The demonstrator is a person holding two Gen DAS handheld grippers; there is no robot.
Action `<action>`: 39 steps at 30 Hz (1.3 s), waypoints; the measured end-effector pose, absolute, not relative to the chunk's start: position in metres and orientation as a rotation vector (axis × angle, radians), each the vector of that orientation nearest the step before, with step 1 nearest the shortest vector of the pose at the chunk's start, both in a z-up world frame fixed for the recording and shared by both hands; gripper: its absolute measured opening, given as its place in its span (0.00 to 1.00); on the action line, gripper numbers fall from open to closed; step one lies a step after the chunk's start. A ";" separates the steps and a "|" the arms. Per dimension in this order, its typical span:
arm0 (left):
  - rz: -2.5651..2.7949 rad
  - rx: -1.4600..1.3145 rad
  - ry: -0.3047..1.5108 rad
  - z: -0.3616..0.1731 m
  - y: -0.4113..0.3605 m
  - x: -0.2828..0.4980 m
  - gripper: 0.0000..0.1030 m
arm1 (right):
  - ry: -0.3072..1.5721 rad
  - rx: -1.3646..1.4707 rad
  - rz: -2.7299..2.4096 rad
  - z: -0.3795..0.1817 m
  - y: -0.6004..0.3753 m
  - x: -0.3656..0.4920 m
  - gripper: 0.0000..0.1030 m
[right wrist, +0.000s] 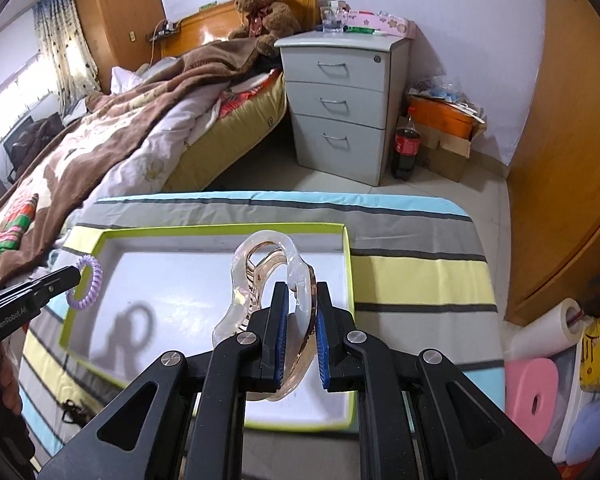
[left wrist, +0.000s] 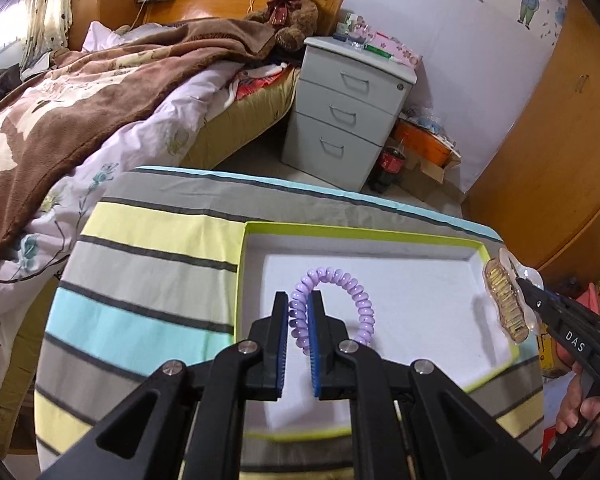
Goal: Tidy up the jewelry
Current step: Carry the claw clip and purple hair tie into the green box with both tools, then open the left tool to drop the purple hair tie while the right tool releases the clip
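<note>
I am looking along both of my grippers into a bedroom; a bed [right wrist: 140, 128] with a brown blanket fills the far left, and a grey three-drawer cabinet [right wrist: 344, 108] stands beside it against the back wall; a brown teddy bear [right wrist: 266, 12] sits at the bed's head, just left of the cabinet top.

Nearest me is a padded board in a striped cover [left wrist: 148, 280], grey, yellow and pale blue; on it lies a shallow white tray with a lime-green rim [left wrist: 364, 233], set toward the board's right half in the left view and toward its left half in the right view.

My left gripper [left wrist: 299, 300] hangs over the tray's near-left part; its blue pads are pinching a lilac spiral hair tie [left wrist: 354, 292], which loops up and to the right of the fingers above the tray floor.

My right gripper [right wrist: 300, 292] hangs over the tray's near-right part; its pads are clamped on a clear, pink-tinted claw hair clip [right wrist: 268, 256], raised above the tray.

A small dark item [right wrist: 74, 410] lies on the board cover by the tray's near-left corner; I cannot tell what it is.
</note>
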State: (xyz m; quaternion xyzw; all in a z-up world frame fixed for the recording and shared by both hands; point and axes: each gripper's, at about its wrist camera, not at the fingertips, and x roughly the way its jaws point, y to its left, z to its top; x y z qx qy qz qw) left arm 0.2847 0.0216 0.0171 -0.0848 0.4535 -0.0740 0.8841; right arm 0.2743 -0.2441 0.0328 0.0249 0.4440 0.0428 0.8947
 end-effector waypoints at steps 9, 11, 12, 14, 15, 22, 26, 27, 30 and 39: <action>-0.154 -0.176 0.981 -0.004 0.012 0.305 0.10 | 0.945 0.040 0.083 0.013 -0.241 0.296 0.13; -0.151 -0.174 0.987 -0.007 0.010 0.308 0.10 | 0.952 0.043 0.082 0.010 -0.241 0.299 0.13; -0.149 -0.170 0.991 -0.009 0.009 0.309 0.10 | 0.952 0.045 0.081 0.009 -0.242 0.300 0.13; -0.147 -0.170 0.995 -0.012 0.009 0.311 0.10 | 0.953 0.041 0.078 0.006 -0.242 0.302 0.13; -0.147 -0.172 0.998 -0.013 0.010 0.313 0.10 | 0.953 0.039 0.076 0.005 -0.242 0.303 0.13; -0.140 -0.158 1.004 -0.017 0.008 0.317 0.10 | 0.960 0.029 0.069 -0.001 -0.240 0.305 0.13; -0.133 -0.154 1.012 -0.020 0.008 0.317 0.10 | 0.966 0.030 0.067 -0.005 -0.241 0.306 0.13; -0.130 -0.155 1.015 -0.021 0.008 0.318 0.10 | 0.964 0.028 0.067 -0.005 -0.241 0.306 0.13; -0.124 -0.157 1.020 -0.023 0.009 0.319 0.10 | 0.965 0.028 0.064 -0.005 -0.241 0.307 0.13; -0.118 -0.161 1.024 -0.025 0.012 0.320 0.15 | 0.973 0.023 0.046 -0.007 -0.240 0.310 0.13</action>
